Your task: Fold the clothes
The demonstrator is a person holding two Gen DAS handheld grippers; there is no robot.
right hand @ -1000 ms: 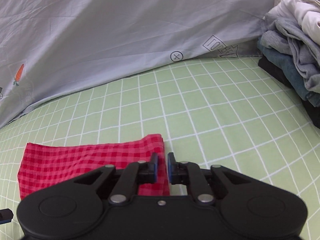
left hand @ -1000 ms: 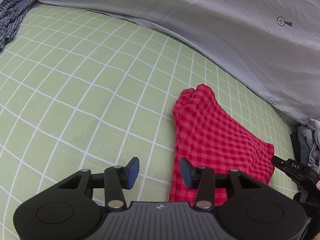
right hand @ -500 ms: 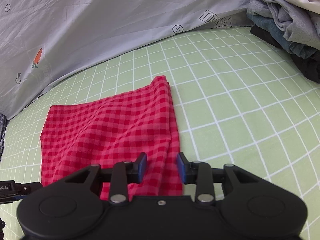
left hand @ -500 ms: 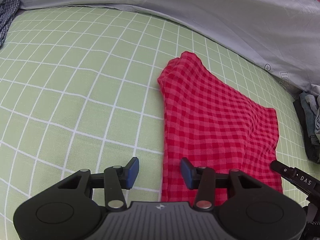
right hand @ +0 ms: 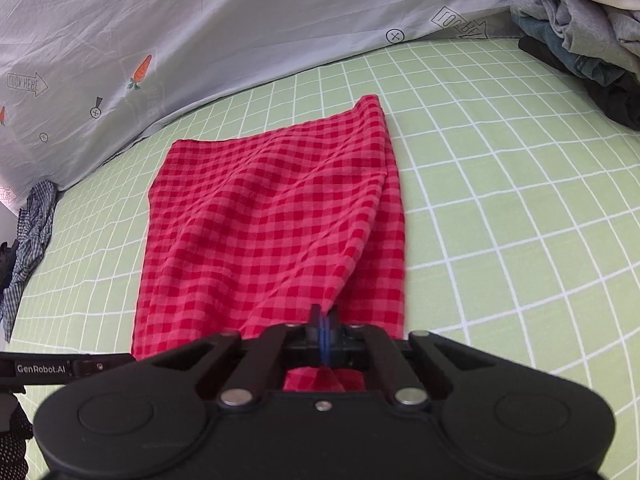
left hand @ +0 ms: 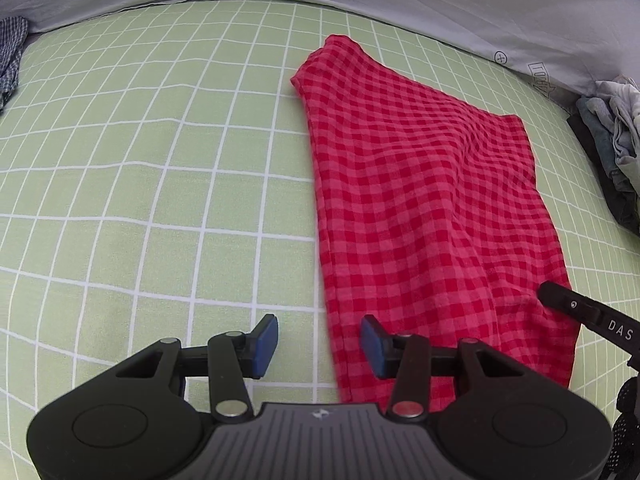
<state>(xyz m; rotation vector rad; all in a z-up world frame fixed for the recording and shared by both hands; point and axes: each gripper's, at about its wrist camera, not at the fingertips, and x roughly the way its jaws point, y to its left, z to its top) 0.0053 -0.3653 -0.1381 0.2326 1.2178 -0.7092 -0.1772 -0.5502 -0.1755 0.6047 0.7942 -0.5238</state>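
Right tongs (right hand: 325,334) pinching red checked cloth (right hand: 272,216)

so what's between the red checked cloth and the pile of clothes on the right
Only bare green checked sheet lies between the red checked cloth and the pile of clothes, as the right wrist view shows.

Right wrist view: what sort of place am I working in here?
Probably a bedroom, on a bed: a green white-gridded bedsheet, a grey carrot-print quilt along its far edge, and a heap of unfolded clothes beside it.
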